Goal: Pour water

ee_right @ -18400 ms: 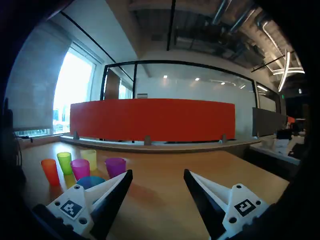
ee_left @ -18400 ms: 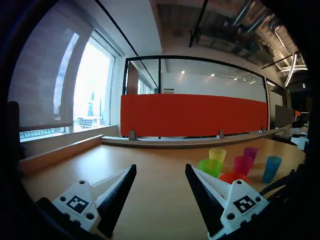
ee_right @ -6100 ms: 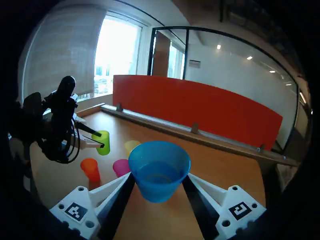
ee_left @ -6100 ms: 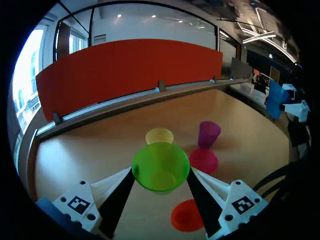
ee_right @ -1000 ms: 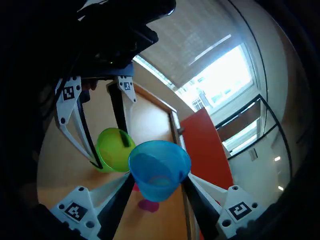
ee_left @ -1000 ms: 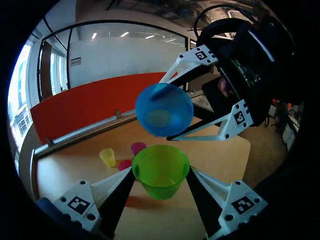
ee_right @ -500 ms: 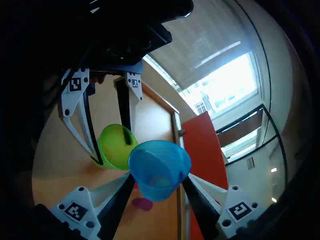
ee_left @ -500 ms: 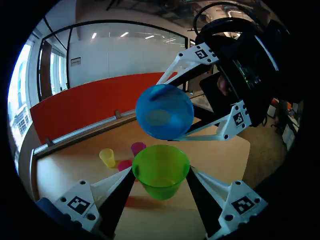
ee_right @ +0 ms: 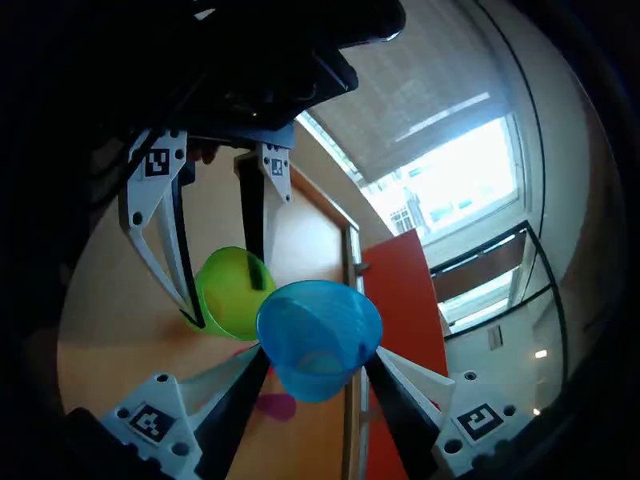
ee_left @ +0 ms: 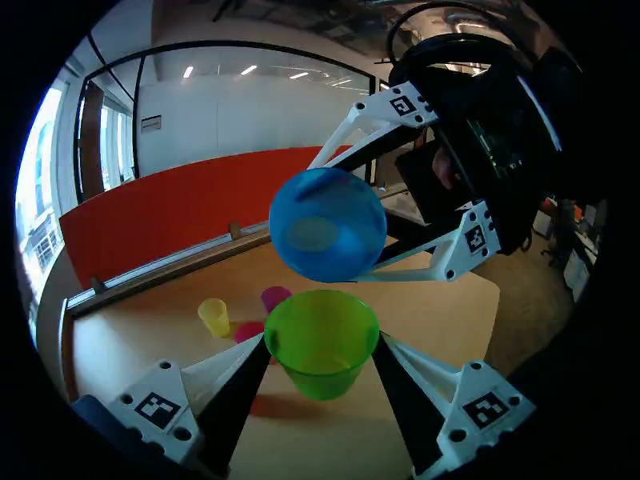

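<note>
The left gripper (ee_left: 322, 339) has its fingers clamped on the side walls of the green cup (ee_left: 322, 358), which it holds upright above the desk (ee_left: 448, 312). The right gripper (ee_right: 317, 354) grips the blue cup (ee_right: 318, 340), tipped toward the green cup's mouth. Both look like thin, light plastic, slick and slightly springy, so a mid-wall hold below the rim suits them. Whether any water remains is hard to tell.

Tipped cup (ee_left: 326, 224) above upright cup (ee_left: 322, 340) — table (ee_left: 448, 320) below.
</note>
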A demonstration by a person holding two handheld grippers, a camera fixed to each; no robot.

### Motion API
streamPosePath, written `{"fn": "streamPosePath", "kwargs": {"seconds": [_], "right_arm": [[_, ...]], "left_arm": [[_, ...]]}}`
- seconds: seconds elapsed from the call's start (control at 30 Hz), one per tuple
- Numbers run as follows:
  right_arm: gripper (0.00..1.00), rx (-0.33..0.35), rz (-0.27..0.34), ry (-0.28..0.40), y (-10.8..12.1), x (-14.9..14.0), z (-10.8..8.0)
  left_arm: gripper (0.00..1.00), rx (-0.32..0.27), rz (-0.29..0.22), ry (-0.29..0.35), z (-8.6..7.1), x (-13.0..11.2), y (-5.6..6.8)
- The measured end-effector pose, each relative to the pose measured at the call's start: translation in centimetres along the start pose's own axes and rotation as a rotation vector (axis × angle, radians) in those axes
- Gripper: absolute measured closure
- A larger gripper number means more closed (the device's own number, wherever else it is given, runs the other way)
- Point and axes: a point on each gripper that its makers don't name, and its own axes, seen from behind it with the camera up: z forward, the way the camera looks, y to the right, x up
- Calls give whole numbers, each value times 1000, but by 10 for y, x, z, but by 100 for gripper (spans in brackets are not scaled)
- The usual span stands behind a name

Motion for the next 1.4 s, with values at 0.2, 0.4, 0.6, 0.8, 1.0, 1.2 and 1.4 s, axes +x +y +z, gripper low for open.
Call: {"fn": "streamPosePath", "kwargs": {"seconds": [0.2, 0.4, 0.6, 0.8, 1.0, 1.2, 1.4], "right_arm": [[15, 1, -24, 0, 0, 1, 0], [15, -2, -51, 0, 1, 2, -1], [15, -1, -86, -4, 2, 1, -1], [15, 3, -102, -9, 0, 0, -1], [15, -4, -134, -12, 1, 0, -2], [15, -11, -154, -16, 3, -1, -3], [15, -21, -171, -19, 6, -1, -5]], "left_arm": [[13, -3, 2, 3, 1, 1, 0], [13, -3, 4, 6, 2, 3, 0], [13, -5, 3, 10, 2, 4, 0], [13, -7, 8, 10, 2, 4, 0], [13, -8, 8, 11, 3, 5, 1], [13, -9, 10, 10, 4, 5, 2], [13, -11, 9, 10, 5, 4, 2]]}}
